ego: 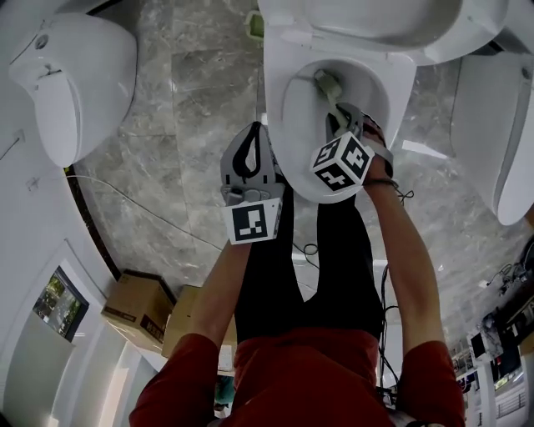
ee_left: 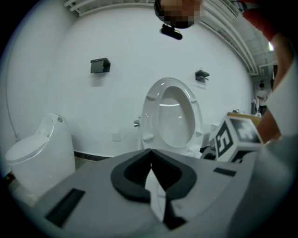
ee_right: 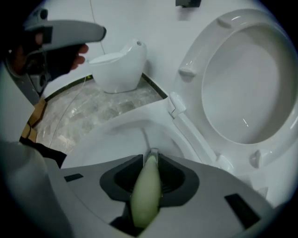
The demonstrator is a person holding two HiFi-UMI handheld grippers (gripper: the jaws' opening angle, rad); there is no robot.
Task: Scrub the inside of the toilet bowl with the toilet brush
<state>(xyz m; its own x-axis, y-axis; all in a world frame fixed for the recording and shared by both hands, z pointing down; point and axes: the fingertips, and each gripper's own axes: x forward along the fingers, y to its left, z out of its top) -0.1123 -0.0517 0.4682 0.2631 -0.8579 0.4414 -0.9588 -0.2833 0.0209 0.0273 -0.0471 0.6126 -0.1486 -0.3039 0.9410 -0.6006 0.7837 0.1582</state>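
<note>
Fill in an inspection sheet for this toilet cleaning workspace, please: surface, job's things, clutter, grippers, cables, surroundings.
Surface: grey marble floor.
Job's things: white ceramic toilet bowl, lid raised; pale green plastic toilet brush, its head inside the bowl.
Clutter: two brown cardboard boxes by the wall.
Grippers: right gripper shut on the brush handle; left gripper shut, empty, beside the bowl.
Cables: thin wire across the floor; black cables by the person's legs.
Surroundings: other white toilets at left and right.
</note>
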